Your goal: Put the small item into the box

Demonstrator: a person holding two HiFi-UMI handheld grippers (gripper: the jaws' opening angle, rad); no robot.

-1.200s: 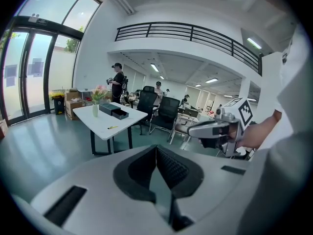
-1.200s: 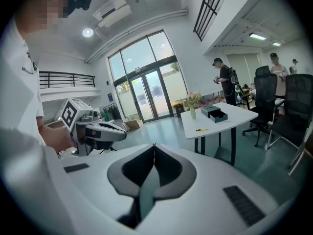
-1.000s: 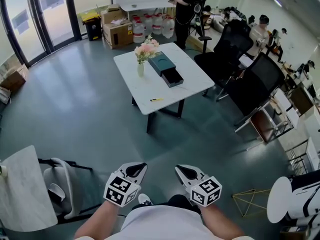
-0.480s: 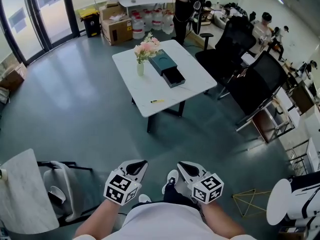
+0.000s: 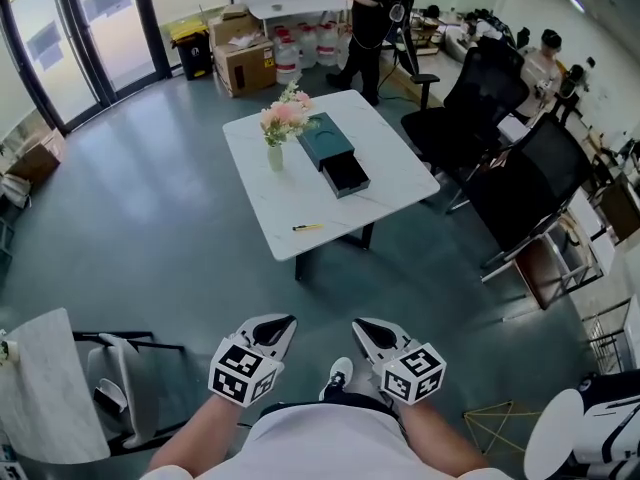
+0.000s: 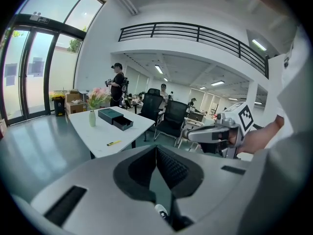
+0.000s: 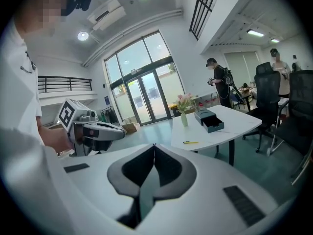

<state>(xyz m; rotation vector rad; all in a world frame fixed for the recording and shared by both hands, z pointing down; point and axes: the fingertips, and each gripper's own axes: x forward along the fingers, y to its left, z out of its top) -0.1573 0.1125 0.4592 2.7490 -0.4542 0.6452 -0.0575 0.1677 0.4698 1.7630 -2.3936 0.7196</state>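
A small yellow item lies near the front edge of the white table, some way ahead of me. A dark teal box with its drawer pulled open rests at the table's middle, beside a vase of pink flowers. My left gripper and right gripper are held side by side close to my body, far from the table, both shut and empty. The left gripper view shows the yellow item and the box beyond the meeting tips. The right gripper view shows its tips together, the item and the box.
Black office chairs stand right of the table. A person stands behind it near cardboard boxes and water jugs. A chair and a marble tabletop are at my lower left. Glass doors line the left wall.
The table sits lower and a little nearer in the head view as I walk toward it. Both grippers stay shut in front of my body. A shoe now shows between them.
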